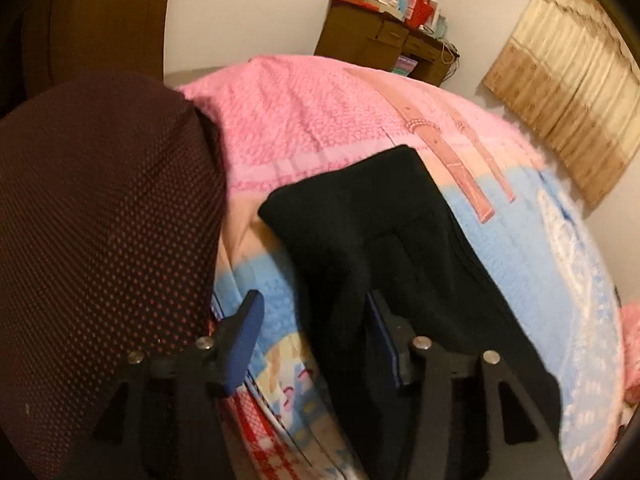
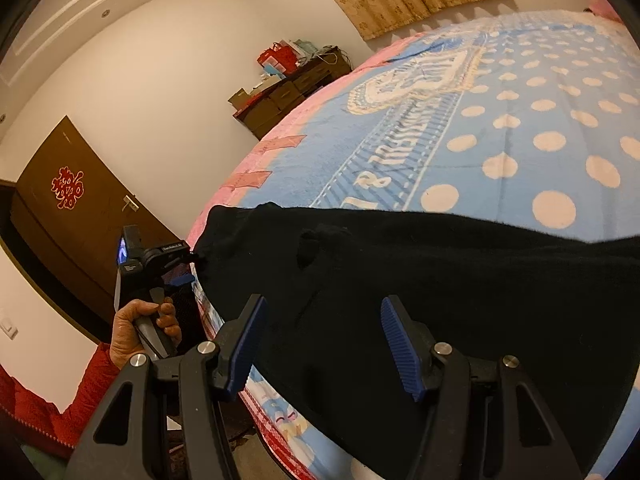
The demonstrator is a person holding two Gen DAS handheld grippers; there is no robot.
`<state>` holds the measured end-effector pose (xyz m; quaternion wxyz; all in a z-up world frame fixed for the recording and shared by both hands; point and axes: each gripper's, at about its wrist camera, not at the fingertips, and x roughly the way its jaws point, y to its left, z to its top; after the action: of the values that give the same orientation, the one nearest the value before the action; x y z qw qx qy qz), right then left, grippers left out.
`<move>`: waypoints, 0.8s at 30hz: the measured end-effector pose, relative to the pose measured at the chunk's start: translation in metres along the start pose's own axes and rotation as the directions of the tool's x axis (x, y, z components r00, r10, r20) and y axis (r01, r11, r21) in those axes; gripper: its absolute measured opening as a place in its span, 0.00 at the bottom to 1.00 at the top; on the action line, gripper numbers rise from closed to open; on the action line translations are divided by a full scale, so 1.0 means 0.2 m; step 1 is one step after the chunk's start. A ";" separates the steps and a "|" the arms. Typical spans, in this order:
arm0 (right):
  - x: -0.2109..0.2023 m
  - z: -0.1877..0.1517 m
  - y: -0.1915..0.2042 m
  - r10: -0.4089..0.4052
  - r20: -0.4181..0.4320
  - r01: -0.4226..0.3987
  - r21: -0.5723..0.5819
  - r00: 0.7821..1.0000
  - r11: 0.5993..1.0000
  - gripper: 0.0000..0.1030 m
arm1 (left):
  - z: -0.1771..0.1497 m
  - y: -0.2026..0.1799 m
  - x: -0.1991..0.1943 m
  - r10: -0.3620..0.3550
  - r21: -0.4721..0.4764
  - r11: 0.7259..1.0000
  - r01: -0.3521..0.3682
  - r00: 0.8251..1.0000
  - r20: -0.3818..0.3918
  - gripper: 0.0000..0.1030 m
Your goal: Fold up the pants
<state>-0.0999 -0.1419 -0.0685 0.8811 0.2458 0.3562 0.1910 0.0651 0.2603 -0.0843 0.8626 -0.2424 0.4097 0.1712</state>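
Bed under blue polka-dot and pink blanket; black pants spread flat near edge

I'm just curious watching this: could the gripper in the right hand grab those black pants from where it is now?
Probably yes. The right gripper is open, its fingers right over the black pants spread on the blanket, with nothing between them. The left gripper sits off at the pants' far end.
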 end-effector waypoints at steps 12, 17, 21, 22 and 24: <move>-0.01 -0.01 -0.06 0.014 0.003 -0.014 0.043 1.000 0.999 0.59 | 0.06 -0.09 0.19 -0.017 -0.030 0.999 0.016 1.000 -0.010 0.55; -0.03 -0.01 -0.05 0.016 0.007 -0.017 0.036 1.000 0.999 0.59 | 0.05 0.02 0.21 -0.113 -0.120 0.986 0.113 0.994 0.002 0.47; -0.06 -0.01 -0.05 0.014 0.027 -0.015 0.044 1.000 0.999 0.59 | 0.06 0.12 0.18 -0.196 -0.187 0.963 0.195 0.980 0.016 0.15; -0.07 -0.01 -0.05 0.012 0.033 -0.013 0.042 0.999 0.999 0.59 | 0.07 0.13 0.17 -0.214 -0.183 0.960 0.213 0.977 0.012 0.13; -0.10 -0.01 -0.05 0.006 0.044 -0.008 0.039 0.999 0.999 0.59 | 0.08 0.14 0.16 -0.247 -0.181 0.952 0.246 0.969 0.018 0.11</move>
<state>-0.1129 -0.1591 -0.0645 0.8830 0.2683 0.3395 0.1817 0.0803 0.2951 -0.1092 0.8504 -0.3698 0.3612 0.0984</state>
